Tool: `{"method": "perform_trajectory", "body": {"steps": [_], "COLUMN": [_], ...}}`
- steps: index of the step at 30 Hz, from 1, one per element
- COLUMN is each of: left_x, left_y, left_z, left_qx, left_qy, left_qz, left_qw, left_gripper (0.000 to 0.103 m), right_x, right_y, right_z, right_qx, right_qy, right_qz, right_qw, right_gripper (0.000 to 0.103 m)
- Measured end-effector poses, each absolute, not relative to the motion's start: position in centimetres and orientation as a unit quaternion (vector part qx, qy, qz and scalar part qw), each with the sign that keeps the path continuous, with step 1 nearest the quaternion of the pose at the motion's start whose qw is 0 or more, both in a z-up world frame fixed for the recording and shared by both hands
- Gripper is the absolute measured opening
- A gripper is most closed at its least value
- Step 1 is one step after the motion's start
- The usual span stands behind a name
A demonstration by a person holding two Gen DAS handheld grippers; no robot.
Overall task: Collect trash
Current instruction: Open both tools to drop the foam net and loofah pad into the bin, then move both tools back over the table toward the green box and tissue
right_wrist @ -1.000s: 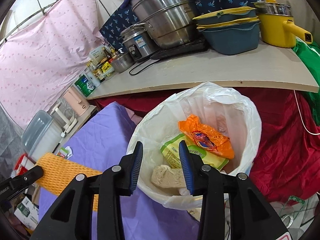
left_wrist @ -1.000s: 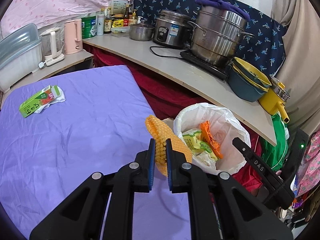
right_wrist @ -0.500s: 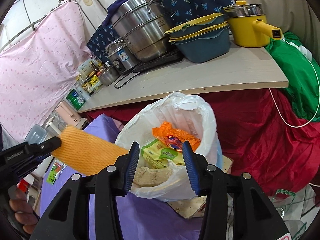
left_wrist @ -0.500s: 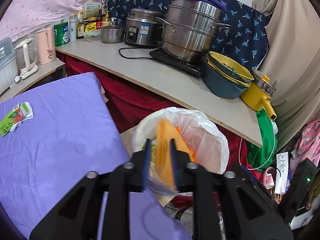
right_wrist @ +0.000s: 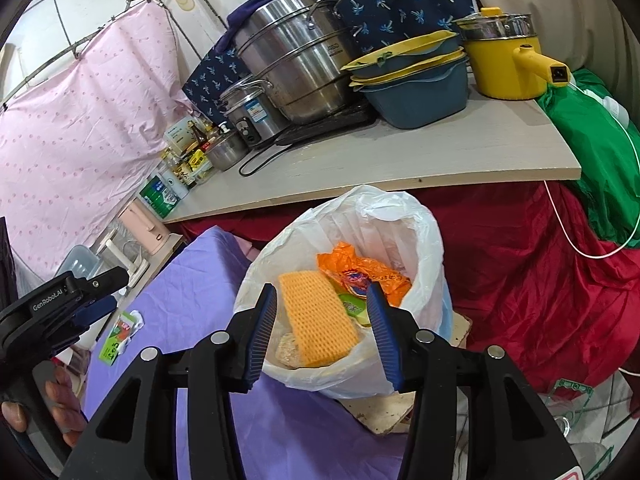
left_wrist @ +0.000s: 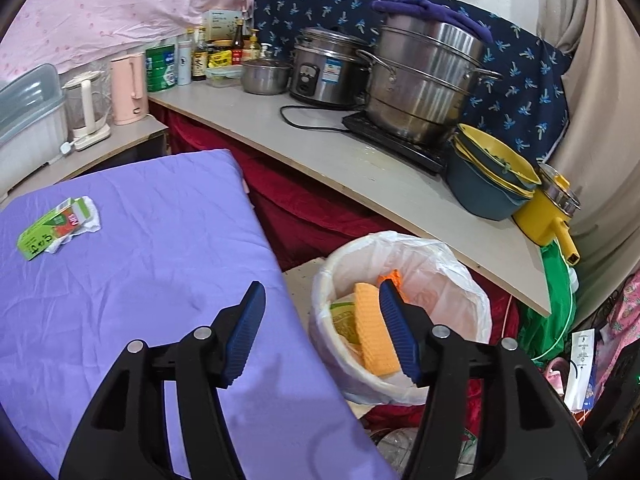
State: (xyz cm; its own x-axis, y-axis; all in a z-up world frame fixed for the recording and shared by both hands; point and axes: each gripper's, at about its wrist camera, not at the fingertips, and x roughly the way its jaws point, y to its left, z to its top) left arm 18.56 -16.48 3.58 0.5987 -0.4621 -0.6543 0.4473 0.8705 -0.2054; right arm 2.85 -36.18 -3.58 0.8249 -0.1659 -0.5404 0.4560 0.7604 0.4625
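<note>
A trash bin with a white plastic liner [left_wrist: 460, 272] [right_wrist: 424, 220] stands on the floor beside the purple-covered table [left_wrist: 132, 280] [right_wrist: 192, 280]. An orange sponge cloth [left_wrist: 374, 328] [right_wrist: 316, 316] lies inside it on top of an orange wrapper [right_wrist: 360, 276] and green packets. My left gripper [left_wrist: 320, 336] is open and empty, over the table edge and bin rim; it also shows at the left of the right wrist view [right_wrist: 86, 292]. My right gripper [right_wrist: 322, 328] is open and empty above the bin. A green carton on white paper [left_wrist: 56, 232] [right_wrist: 120, 334] lies on the table.
A wooden counter [left_wrist: 360, 172] behind the bin holds a large steel steamer pot [left_wrist: 420, 84], rice cooker [left_wrist: 324, 68], stacked blue-yellow bowls [left_wrist: 488, 184], a yellow pot [left_wrist: 548, 216] and bottles. Red cloth [right_wrist: 540, 280] hangs below. Kettles [left_wrist: 128, 88] stand at left.
My left gripper carried the orange sponge cloth over the bin and opened. The cloth has dropped into the bin. The left gripper now sits back over the table edge.
</note>
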Motion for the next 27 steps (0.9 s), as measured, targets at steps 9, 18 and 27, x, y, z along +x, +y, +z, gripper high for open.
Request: {"method": "perform_trajectory", "body": {"steps": [9,18,27], "left_x": [18.8,19.1,19.7], "left_y": [-12.7,-8.6,-4.5], "left_z": [3.5,3.2,2.8], "left_qx": [-0.004,-0.010,-0.022], "left_qy": [0.360,0.355,0.352], "left_qz": [-0.210,-0.176,-0.144], "left_qw": [0.909,0.918,0.925], "left_gripper": [0.058,0.062,0.068], "right_x": [4.3,6.0,8.0], "right_y": [-33.1,-29.6,-25.8], "right_z": [-2.2,-1.2,-0.5], "right_qx": [0.280,0.263,0.244], "right_qy": [0.243,0.248,0.259], "right_qz": [-0.151,-0.123,-0.090], "right_qw": [0.916,0.924,0.930], "right_gripper": [0.055,0.061,0.061]}}
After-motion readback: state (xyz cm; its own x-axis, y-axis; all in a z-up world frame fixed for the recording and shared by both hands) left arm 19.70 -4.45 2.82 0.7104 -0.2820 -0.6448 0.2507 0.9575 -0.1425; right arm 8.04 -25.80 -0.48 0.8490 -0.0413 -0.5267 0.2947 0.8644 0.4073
